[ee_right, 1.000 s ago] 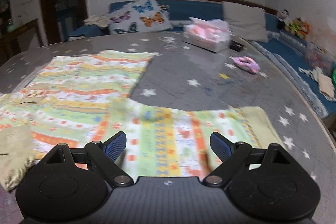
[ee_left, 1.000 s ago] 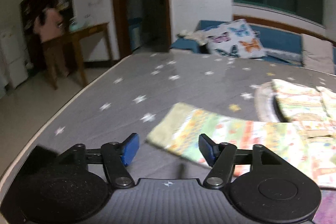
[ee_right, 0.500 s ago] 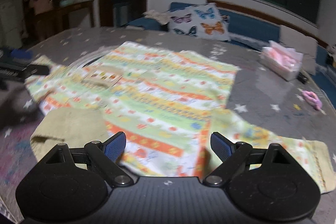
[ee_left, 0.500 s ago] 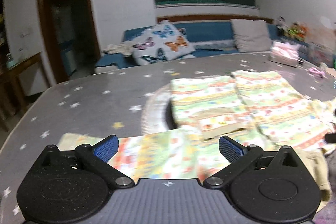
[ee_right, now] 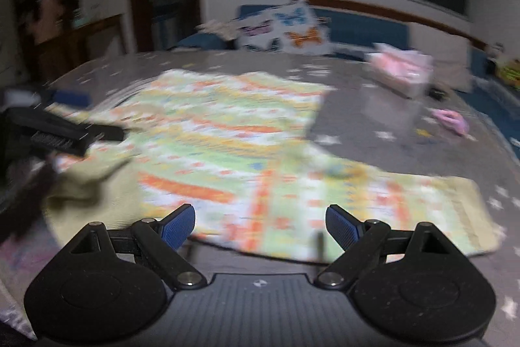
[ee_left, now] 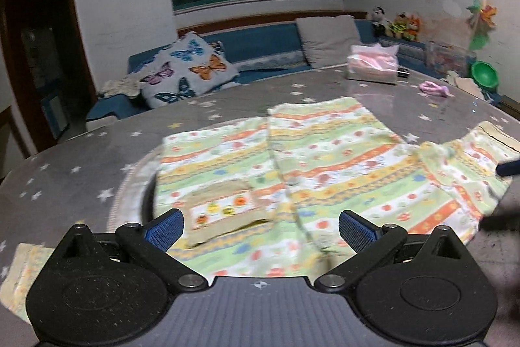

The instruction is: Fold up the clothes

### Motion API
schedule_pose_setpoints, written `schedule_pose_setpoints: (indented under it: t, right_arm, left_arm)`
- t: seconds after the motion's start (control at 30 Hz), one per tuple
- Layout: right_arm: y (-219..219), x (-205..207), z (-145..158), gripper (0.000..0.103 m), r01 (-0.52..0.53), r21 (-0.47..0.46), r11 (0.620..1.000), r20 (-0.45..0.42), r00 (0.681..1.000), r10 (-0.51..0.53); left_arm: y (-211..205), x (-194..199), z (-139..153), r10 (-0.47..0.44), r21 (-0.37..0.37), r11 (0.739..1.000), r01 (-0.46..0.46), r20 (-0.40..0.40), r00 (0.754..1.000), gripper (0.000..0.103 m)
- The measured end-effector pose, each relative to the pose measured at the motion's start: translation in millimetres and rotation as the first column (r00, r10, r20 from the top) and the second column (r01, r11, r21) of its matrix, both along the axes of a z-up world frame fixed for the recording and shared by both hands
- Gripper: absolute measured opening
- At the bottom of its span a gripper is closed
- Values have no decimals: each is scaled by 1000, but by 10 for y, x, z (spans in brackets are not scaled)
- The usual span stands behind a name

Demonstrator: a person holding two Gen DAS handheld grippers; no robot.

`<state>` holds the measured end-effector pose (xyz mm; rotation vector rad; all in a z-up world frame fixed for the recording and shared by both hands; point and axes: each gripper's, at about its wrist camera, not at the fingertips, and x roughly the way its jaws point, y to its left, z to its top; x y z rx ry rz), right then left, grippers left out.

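Both the left gripper and right gripper are spread wide, gripping nothing, over the striped shirt, whose 3 o'clock sleeve is cut off and blurry.

1. Striped green, orange and yellow child's shirt, spread flat, front up, on the star-patterned worktop.
2. Chest pocket near the worktop's edge; one sleeve extended sideways.

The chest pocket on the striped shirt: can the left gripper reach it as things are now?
Probably yes. The left gripper is open and the chest pocket lies flat on the striped shirt just ahead of its fingers, with nothing over it.
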<state>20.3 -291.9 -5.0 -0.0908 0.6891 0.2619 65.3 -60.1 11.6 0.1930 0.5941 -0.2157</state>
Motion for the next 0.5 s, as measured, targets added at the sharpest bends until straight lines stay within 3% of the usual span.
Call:
schedule_pose_setpoints:
  t: [0.17, 0.27, 0.5]
  right_arm:
    - [-530, 89, -20, 89, 188, -21, 982, 12, 982, -188]
    - [-864, 148, -49, 88, 303, -34, 953, 30, 953, -302]
    - [-1383, 228, -115, 82, 449, -23, 893, 34, 894, -448]
  left_arm:
    - [-164, 0, -50, -39, -1, 999, 39, -17, 999, 103]
    - [-199, 0, -61, -41, -1, 999, 41, -23, 999, 103]
    - [-275, 7, -52, -51, 10, 999, 51, -30, 998, 103]
